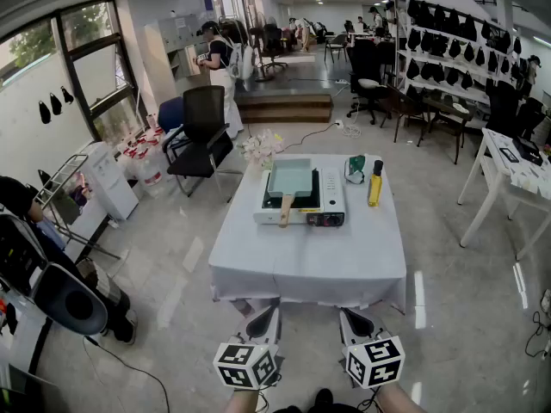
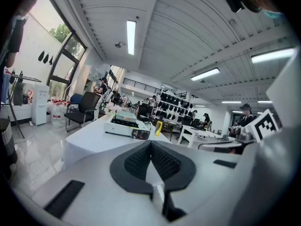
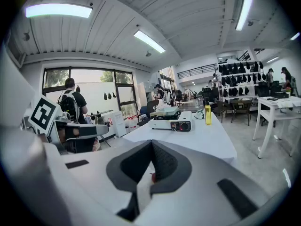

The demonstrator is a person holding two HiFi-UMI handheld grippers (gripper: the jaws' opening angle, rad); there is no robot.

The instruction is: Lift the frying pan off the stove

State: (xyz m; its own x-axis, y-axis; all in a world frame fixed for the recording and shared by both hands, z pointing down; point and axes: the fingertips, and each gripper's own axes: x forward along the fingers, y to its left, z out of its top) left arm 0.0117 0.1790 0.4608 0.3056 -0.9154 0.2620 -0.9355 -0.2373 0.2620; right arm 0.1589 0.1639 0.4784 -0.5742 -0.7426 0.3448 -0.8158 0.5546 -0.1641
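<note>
A pale green rectangular frying pan with a wooden handle rests on a white portable stove at the far side of a white-clothed table. The pan also shows small and distant in the left gripper view and the right gripper view. My left gripper and right gripper hang side by side in front of the table's near edge, well short of the stove. Both are shut with nothing between the jaws, as the left gripper view and right gripper view show.
A yellow bottle and a green-white bundle stand right of the stove, flowers at its left. A black office chair sits beyond the table's left corner, a white table to the right. A person stands far back.
</note>
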